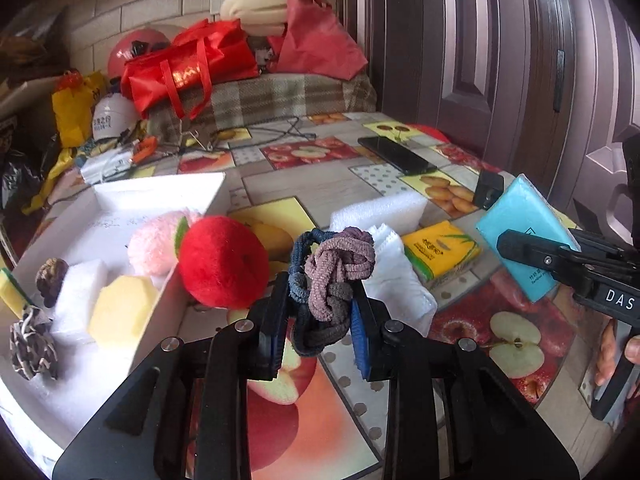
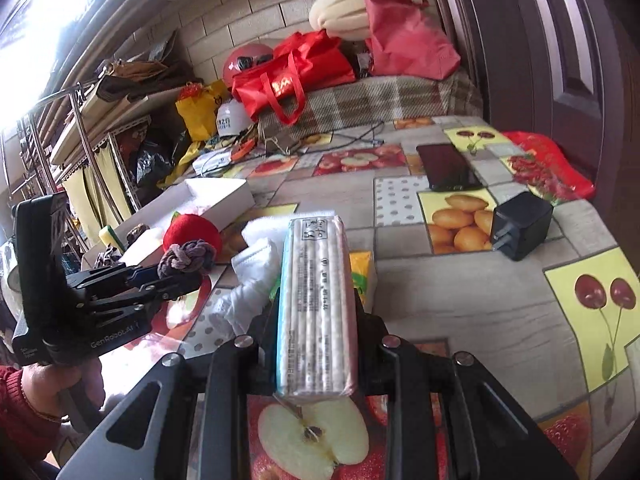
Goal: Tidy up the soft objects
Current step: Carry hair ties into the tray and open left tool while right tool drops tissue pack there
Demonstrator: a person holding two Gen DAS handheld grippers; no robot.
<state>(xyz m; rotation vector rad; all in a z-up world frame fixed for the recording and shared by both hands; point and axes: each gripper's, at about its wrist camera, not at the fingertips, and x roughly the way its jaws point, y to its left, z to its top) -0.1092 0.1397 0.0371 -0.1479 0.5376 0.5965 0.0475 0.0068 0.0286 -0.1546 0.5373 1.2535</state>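
Left wrist view shows your left claw clenched on a knot of hair ties, blue, mauve and grey loops bunched between the two fingers at the centre of the frame and lifted off the desk. Just left of the knot sits a red plush apple, touching the rim of a white tray that fills the left side of the frame. Inside the tray you have a pink plush ball, a yellow sponge, a white foam piece and a patterned scrunchie. Behind the knot lie a white foam block, a folded white cloth and a yellow tissue pack.

At the right edge of that frame your right claw grips a blue tissue pack, tilted and held above the desk. From the right wrist view, the same pack stands on edge between the fingers, running up the middle of the frame, with your right claw closed on its sides. A black charger and a dark phone lie on the desk in the upper right, well apart from the tray.
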